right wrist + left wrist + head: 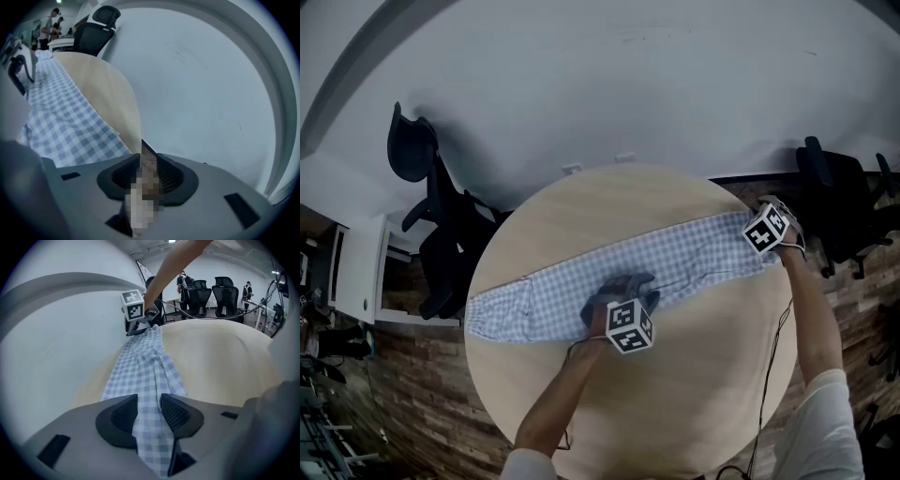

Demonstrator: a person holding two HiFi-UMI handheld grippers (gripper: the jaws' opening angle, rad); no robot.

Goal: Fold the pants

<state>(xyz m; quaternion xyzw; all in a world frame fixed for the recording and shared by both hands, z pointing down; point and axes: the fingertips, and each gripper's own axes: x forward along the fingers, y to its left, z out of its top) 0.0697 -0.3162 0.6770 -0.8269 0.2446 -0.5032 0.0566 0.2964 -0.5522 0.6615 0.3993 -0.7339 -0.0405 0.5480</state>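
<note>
On table [698, 375] | checked pants [548, 298] stretched long | left gripper [149, 409] parted astride them | right gripper [149, 172] ajar

The left tongs [623, 286] cover part of the pants [694, 255].

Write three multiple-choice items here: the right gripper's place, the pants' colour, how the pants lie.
1. The right gripper is: A by the pants' end near the table rim; B over their middle; C at their opposite end.
2. The pants are: A plain black; B red striped; C blue and white checked.
3. They lie: A folded square; B stretched in a strip across the table; C heaped.
A, the head view shows it at the end by the rim; C, checks show in every view; B, the strip spans the table.
</note>
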